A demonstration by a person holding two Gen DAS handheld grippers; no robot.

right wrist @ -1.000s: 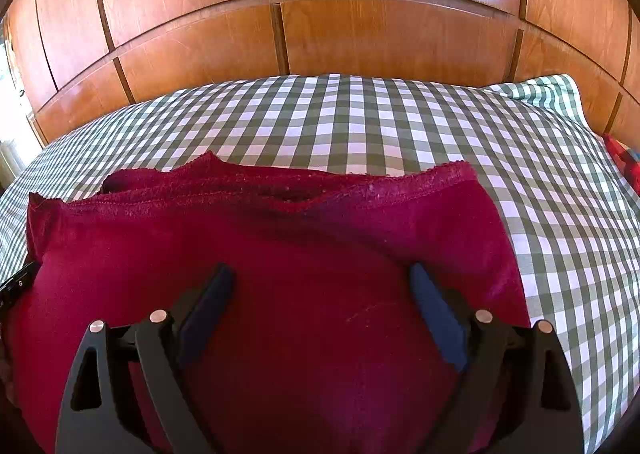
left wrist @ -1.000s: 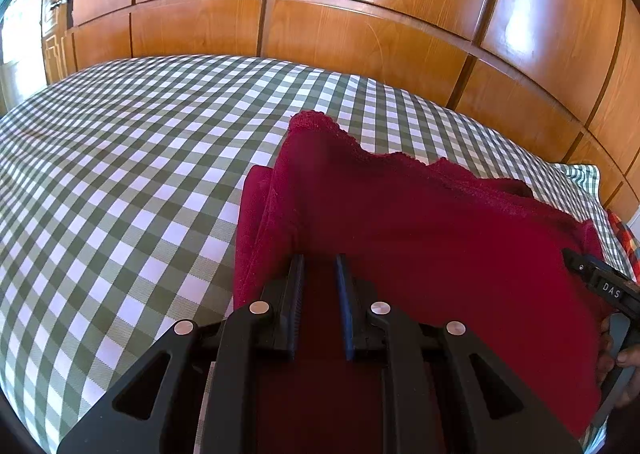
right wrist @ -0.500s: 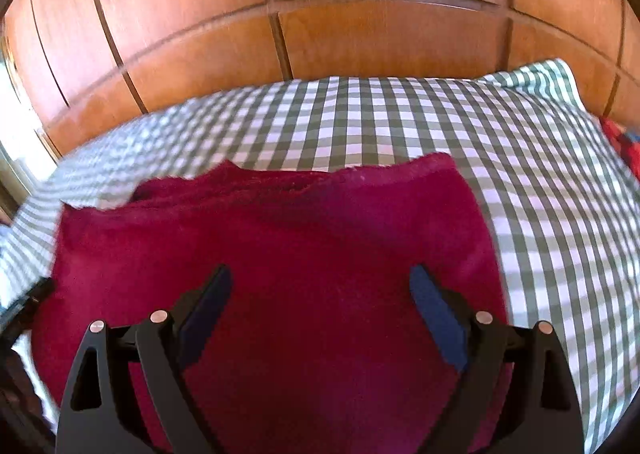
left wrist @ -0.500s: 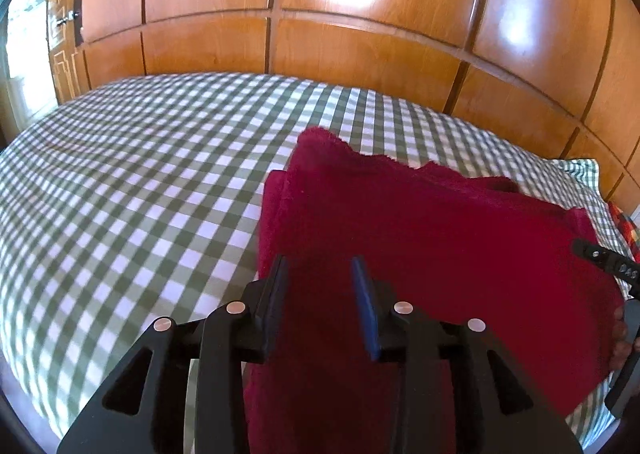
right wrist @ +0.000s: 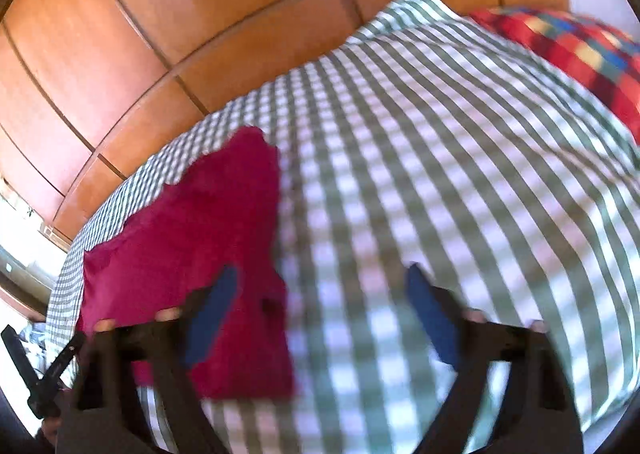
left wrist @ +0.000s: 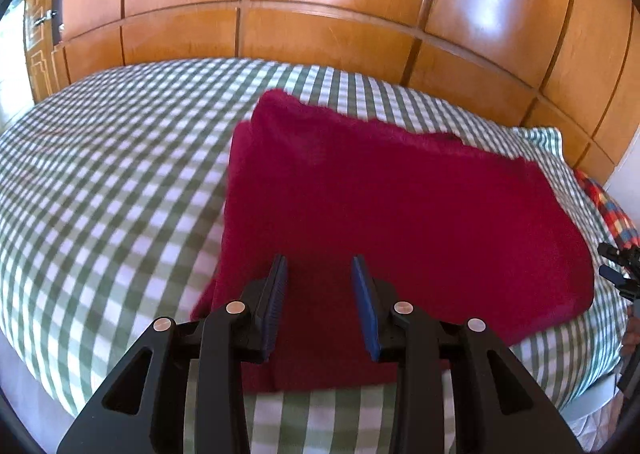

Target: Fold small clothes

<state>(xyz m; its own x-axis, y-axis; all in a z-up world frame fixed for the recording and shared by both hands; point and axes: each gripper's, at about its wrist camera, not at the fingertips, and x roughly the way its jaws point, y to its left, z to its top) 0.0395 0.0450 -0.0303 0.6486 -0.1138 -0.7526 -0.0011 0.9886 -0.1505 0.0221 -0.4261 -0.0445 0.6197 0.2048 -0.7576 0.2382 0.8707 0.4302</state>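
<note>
A folded dark red garment (left wrist: 400,222) lies flat on the green and white checked bedcover (left wrist: 112,182). My left gripper (left wrist: 320,274) is open and empty, held above the garment's near edge. In the right wrist view, which is blurred, the garment (right wrist: 192,254) sits at the left. My right gripper (right wrist: 320,282) is wide open and empty, its left finger over the garment's right edge and its right finger over bare bedcover (right wrist: 440,174).
Wooden panelled wall (left wrist: 320,6) runs behind the bed. A red, blue and yellow checked cloth (right wrist: 568,50) lies at the bed's far right. The bed's near edge (left wrist: 48,382) drops off at the lower left.
My left gripper opened, let go of the red garment and drew back. My right gripper, still open, swung away to the right so the garment now sits at its left.
</note>
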